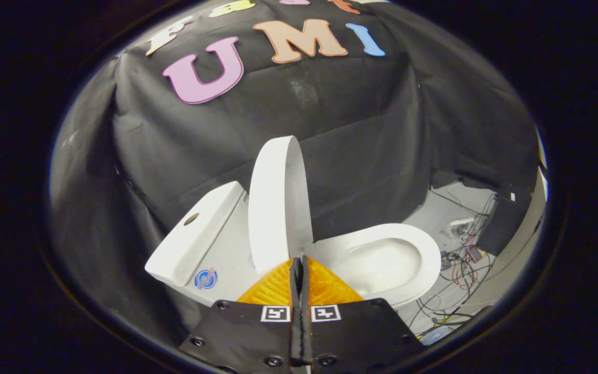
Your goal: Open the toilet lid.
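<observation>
Black cloth walls all around the booth, grey floor [447, 205] with a tangle of loose cables [460, 265] over by the far wall. White ceramic toilet [382, 259] sits in the middle, its white oval plastic lid [270, 208] standing upright near the white cistern [195, 239], bowl exposed. Hand-held gripper [299, 262] has its fingers pressed together with nothing between them, tips just in front of the lid's lower edge.
</observation>
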A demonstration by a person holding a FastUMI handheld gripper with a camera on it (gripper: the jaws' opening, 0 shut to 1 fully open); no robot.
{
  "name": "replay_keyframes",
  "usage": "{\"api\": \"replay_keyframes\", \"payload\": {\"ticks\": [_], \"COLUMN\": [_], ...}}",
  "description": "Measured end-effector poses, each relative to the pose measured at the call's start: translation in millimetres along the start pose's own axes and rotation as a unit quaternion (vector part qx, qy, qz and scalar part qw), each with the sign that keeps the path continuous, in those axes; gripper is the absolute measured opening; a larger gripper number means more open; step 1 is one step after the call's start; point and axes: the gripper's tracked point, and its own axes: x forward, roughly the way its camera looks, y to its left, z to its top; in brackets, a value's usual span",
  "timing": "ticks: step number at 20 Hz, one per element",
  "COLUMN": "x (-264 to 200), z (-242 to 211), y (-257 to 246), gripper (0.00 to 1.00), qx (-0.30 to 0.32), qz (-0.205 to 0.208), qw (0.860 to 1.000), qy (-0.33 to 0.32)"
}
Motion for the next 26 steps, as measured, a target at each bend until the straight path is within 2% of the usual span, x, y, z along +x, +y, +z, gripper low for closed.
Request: {"api": "replay_keyframes", "payload": {"ticks": [15,19,23,26], "x": [10,16,17,16], "z": [-10,-10,-15,-17], "y": [78,90,103,107], "gripper": [0.0,0.01,0.0,0.05], "qx": [-0.062,-0.107,-0.127,-0.128], "qz": [0.022,0.019,0.03,0.023], "qw": [0.997,0.993,0.99,0.99], "qy": [-0.029,-0.039,-0.046,-0.056]}}
